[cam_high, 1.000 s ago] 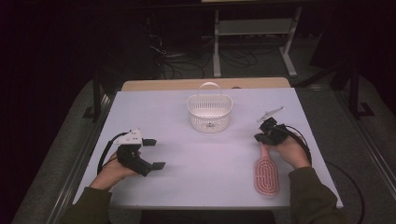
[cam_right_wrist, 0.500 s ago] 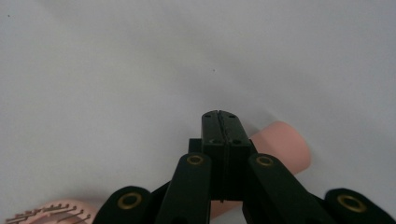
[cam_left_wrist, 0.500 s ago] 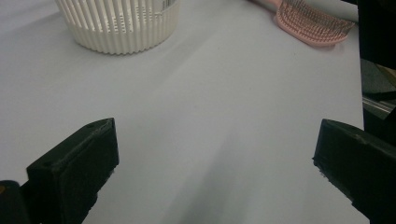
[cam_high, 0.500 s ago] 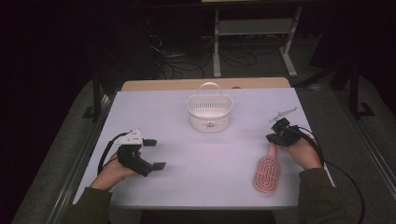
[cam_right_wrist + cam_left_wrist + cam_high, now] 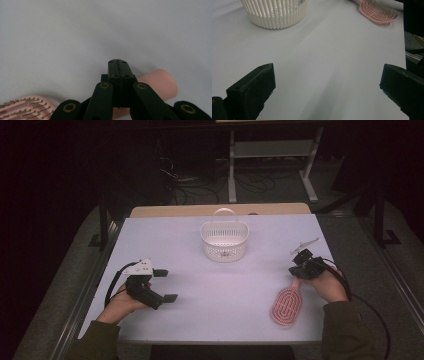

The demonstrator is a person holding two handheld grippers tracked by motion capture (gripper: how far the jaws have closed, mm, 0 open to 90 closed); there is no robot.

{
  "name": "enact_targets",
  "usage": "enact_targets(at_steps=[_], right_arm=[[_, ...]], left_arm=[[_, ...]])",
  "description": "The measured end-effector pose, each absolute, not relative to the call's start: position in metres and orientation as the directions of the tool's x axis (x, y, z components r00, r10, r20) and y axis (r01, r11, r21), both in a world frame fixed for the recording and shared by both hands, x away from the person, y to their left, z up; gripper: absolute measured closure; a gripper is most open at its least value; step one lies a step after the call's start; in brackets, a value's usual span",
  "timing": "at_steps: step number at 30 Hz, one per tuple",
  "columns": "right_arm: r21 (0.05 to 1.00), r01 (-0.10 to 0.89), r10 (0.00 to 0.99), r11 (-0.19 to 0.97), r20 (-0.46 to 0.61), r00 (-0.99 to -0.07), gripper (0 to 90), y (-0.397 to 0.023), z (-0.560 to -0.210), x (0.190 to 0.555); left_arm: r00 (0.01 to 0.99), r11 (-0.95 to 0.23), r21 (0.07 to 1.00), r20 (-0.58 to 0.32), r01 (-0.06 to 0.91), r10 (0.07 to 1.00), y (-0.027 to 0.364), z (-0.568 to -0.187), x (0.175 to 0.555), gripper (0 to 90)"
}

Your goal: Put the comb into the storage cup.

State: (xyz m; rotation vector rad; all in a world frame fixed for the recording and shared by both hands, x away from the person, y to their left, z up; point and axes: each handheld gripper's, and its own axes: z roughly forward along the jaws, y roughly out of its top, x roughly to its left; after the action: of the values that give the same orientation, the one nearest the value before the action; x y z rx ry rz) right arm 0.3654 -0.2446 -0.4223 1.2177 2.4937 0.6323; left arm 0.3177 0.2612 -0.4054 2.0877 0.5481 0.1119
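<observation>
Approach step: right claw (image 5: 117,62) shut and empty over pink hairbrush (image 5: 287,306) handle; left claw (image 5: 324,87) open, idle; next, open and straddle handle, then carry to far basket (image 5: 224,240).

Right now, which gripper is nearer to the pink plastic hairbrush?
Right. The right gripper, shut, sits over the handle of the pink plastic hairbrush; the left gripper, open, is far across the white table.

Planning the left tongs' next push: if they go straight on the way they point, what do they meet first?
Bare table first; beyond it, probably the pink hairbrush, with the white basket off to one side. Depth is unclear.
</observation>
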Motion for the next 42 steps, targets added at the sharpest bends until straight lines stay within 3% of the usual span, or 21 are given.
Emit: enact_targets(at_steps=[42], right_arm=[[0.457, 0.722, 0.813, 0.519, -0.002, -0.583, 89.5, -0.286, -0.424, 0.305]], left_arm=[[0.899, -0.461, 0.821, -0.133, 0.336, 0.418, 0.259, -0.405, 0.316, 0.1]])
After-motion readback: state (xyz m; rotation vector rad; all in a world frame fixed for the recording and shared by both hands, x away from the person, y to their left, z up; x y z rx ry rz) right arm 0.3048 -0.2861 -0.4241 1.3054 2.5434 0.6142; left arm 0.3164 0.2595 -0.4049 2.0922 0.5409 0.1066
